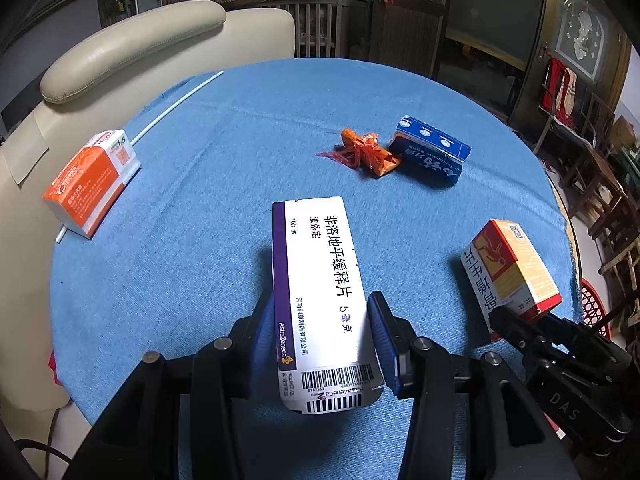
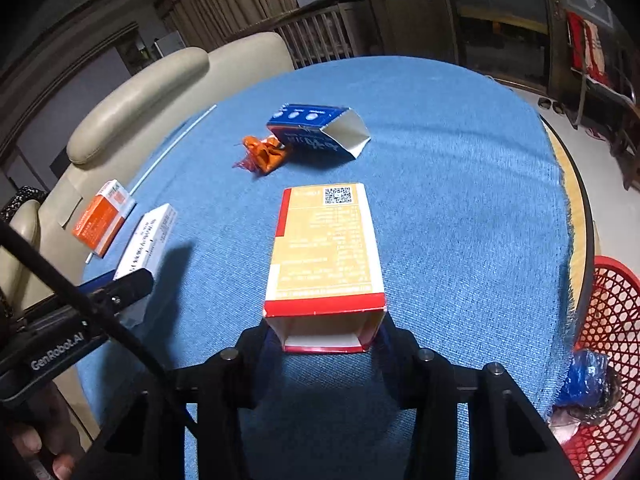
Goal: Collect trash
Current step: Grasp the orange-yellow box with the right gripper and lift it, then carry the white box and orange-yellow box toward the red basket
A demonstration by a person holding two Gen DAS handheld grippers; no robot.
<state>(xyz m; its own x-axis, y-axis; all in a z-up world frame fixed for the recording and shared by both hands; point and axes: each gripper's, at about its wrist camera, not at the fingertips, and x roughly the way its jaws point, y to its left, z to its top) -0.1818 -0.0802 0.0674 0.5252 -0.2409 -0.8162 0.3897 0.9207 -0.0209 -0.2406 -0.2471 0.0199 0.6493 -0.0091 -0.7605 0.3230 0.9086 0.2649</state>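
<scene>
Closest in the left wrist view, the left gripper (image 1: 320,336) has its blue pads pressed on both long sides of a white and purple medicine box (image 1: 320,280), which sticks out forward over the blue cloth (image 1: 224,184) of the round table, barcode end nearest the camera. Far off to the left, at the cloth's edge beside a cream armchair (image 1: 132,52), lies an orange and white box (image 1: 94,182) resting on a thin white stick (image 1: 176,104). Past the held box, toward the middle of the table, a crumpled orange wrapper (image 1: 366,152) lies touching a blue carton (image 1: 432,152) on its right. Further right again, the right gripper (image 2: 326,338) has its jaws narrowed onto the near, open end of a yellow and red box (image 2: 326,248); the fingers sit tight against its two sides, though from the right wrist view I cannot tell whether the box is clear of the cloth. No earlier look is on hand to compare. From that same camera the blue carton (image 2: 320,132) shows an open, grey-lined end. At the far right, below the table's rim, stands a red mesh basket (image 2: 612,320) with a blue crumpled bag (image 2: 586,376) inside it.
</scene>
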